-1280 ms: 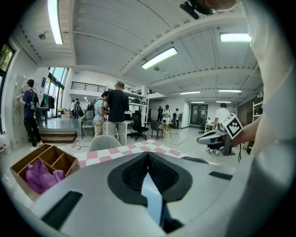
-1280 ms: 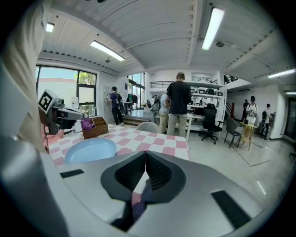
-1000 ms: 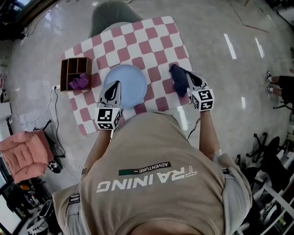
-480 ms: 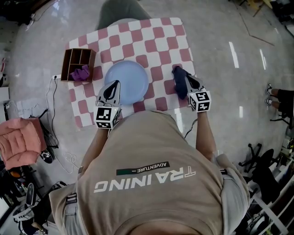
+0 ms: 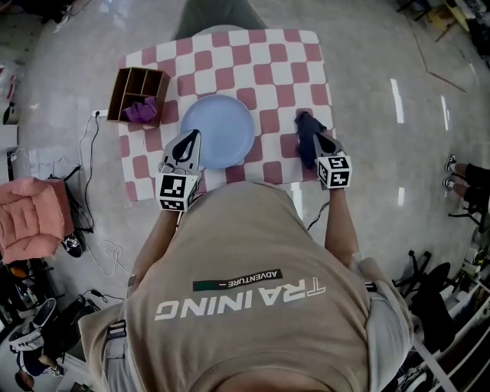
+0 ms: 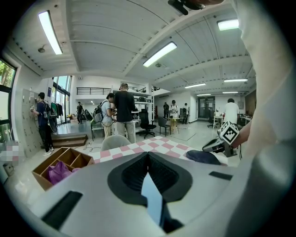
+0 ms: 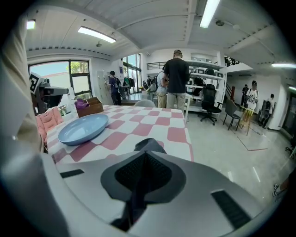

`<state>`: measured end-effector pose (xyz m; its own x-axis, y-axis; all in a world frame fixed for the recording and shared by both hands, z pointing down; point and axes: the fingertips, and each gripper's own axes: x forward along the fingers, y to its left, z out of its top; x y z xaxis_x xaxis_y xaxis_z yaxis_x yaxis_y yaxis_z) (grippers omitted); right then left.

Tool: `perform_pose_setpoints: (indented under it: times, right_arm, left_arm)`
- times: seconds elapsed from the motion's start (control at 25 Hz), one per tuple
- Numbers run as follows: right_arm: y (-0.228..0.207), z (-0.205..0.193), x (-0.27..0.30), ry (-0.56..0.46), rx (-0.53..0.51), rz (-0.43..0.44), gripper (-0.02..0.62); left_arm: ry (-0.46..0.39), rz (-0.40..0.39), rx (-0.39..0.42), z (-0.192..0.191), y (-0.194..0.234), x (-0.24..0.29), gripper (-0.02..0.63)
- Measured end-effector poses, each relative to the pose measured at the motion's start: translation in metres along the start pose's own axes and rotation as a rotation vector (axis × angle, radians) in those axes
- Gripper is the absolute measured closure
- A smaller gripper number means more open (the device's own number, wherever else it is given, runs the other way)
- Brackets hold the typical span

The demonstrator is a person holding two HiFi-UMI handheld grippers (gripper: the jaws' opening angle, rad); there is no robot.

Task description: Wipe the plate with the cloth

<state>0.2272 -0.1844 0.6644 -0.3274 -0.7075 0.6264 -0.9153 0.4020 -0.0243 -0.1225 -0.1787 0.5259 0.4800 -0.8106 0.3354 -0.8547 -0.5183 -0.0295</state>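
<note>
A light blue plate (image 5: pixel 217 131) lies on the red-and-white checked table (image 5: pixel 260 69). My left gripper (image 5: pixel 190 142) is at its near left rim, shut on that rim; in the left gripper view a pale blue sliver of plate (image 6: pixel 152 200) shows between the jaws. My right gripper (image 5: pixel 313 143) is at the table's right side, shut on a dark blue cloth (image 5: pixel 305 134), which bunches in front of the jaws and sits low over the tablecloth. In the right gripper view the cloth (image 7: pixel 148 144) pokes out past the jaws, and the plate (image 7: pixel 83 128) lies to the left.
A wooden divided box (image 5: pixel 138 95) with a purple cloth (image 5: pixel 140 112) stands at the table's left edge. A grey chair (image 5: pixel 210 15) is at the far side, a pink cushioned seat (image 5: pixel 31 218) on the floor to the left. Several people (image 7: pixel 175 78) stand beyond the table.
My right gripper has sunk toward the table with the dark cloth. The left gripper has stayed at the plate's rim.
</note>
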Motion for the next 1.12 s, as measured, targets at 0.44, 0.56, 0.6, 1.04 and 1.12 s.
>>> perform_pose_setpoints:
  times: [0.44, 0.56, 0.6, 1.04, 1.12]
  right_arm:
    - [0.005, 0.005, 0.002, -0.033, 0.006, 0.025, 0.362]
    - [0.003, 0.003, 0.003, -0.030, 0.008, 0.012, 0.333]
    - [0.002, 0.002, 0.004, -0.025, 0.011, 0.010, 0.333]
    - [0.002, -0.017, 0.018, 0.050, 0.036, 0.008, 0.333]
    - [0.002, -0.025, 0.021, 0.077, 0.044, 0.002, 0.333]
  left_arm:
    - [-0.011, 0.001, -0.038, -0.001, 0.003, 0.005, 0.591]
    - [-0.014, 0.004, -0.043, -0.001, 0.005, 0.006, 0.591]
    - [-0.016, 0.005, -0.045, 0.000, 0.005, 0.006, 0.591]
    - [-0.033, 0.020, -0.075, 0.003, 0.007, -0.002, 0.591]
    - [-0.035, 0.022, -0.082, 0.002, 0.007, -0.004, 0.591]
